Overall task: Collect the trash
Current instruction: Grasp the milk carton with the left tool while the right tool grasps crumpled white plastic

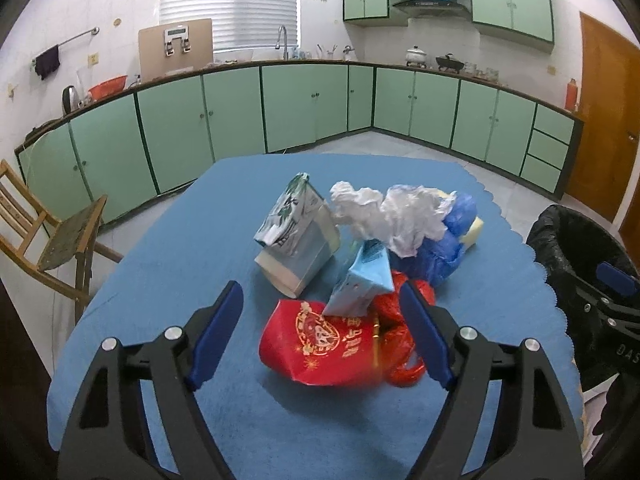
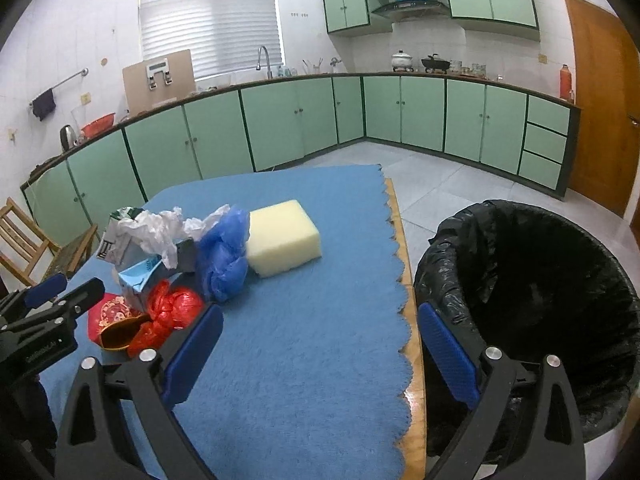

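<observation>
A heap of trash lies on the blue table mat [image 1: 168,272]: a red gift box [image 1: 320,344], a light blue carton [image 1: 364,280], a green-white carton [image 1: 296,232], crumpled white paper [image 1: 384,212], a blue plastic bag [image 2: 226,252], a red plastic bag [image 2: 172,312] and a yellow sponge [image 2: 282,236]. My left gripper [image 1: 322,320] is open, its jaws on either side of the red gift box. My right gripper [image 2: 320,340] is open and empty over the mat's right edge, beside the black-lined bin [image 2: 540,300].
The bin also shows at the right edge of the left wrist view [image 1: 576,248]. A wooden chair [image 1: 52,232] stands left of the table. Green kitchen cabinets [image 1: 304,104] line the far walls. A wooden door [image 2: 600,92] is at the right.
</observation>
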`<state>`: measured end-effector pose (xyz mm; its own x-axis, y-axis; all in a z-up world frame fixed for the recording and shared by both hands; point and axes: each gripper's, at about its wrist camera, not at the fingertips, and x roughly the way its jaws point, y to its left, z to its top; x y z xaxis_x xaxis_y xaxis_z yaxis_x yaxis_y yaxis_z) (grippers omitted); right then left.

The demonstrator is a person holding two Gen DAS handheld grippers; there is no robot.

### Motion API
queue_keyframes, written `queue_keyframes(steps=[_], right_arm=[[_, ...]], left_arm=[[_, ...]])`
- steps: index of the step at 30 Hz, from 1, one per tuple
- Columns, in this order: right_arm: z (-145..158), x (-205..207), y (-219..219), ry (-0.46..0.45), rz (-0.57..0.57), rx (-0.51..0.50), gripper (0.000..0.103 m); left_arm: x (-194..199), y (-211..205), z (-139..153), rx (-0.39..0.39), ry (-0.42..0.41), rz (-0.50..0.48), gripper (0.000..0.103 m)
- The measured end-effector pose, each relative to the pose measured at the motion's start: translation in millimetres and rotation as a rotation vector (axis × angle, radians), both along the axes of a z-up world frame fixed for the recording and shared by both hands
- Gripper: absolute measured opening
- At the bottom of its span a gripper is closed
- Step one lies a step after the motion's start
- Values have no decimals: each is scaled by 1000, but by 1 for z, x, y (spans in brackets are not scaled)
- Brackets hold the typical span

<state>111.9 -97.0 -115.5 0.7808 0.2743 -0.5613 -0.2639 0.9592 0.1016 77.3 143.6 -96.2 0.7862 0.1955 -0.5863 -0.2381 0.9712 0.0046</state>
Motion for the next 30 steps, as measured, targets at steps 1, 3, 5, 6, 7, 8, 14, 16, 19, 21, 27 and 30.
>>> queue_keyframes(steps=[1, 3, 5, 6, 7, 8, 14, 16, 19, 21, 27, 30], right_arm=[[-1, 2, 1, 4, 1, 0, 95], [-1, 6, 4, 8, 6, 3, 93], [0, 10, 9, 6, 15, 5, 92], [2, 13, 13, 1, 24, 6, 92], [3, 15, 17, -4, 31, 6, 92], [4, 16, 20, -8, 36, 6, 91], [10, 27, 42, -30, 68, -15, 91], [11, 29, 47, -33, 76, -22, 91], [14, 33, 55, -38, 86, -27, 91], [16, 36, 58, -39, 89, -29, 91], [15, 45, 60, -29, 81, -29, 91], [15, 49, 62, -27, 79, -30, 91]], left_arm=[[0, 1, 0, -1, 1, 1, 76], [3, 3, 0, -2, 3, 1, 73], [5, 6, 1, -5, -4, 8, 73], [7, 9, 2, -6, -7, 14, 72], [10, 12, 3, -4, -9, 21, 70], [12, 16, 3, -3, -9, 27, 67], [32, 29, 5, -1, -9, 31, 56], [38, 29, 6, 14, -14, 25, 55], [49, 27, 2, 36, -1, -2, 54], [54, 26, -1, 42, 8, -17, 53], [67, 31, -6, 37, 16, -29, 41], [71, 39, -7, 23, 21, -27, 32]])
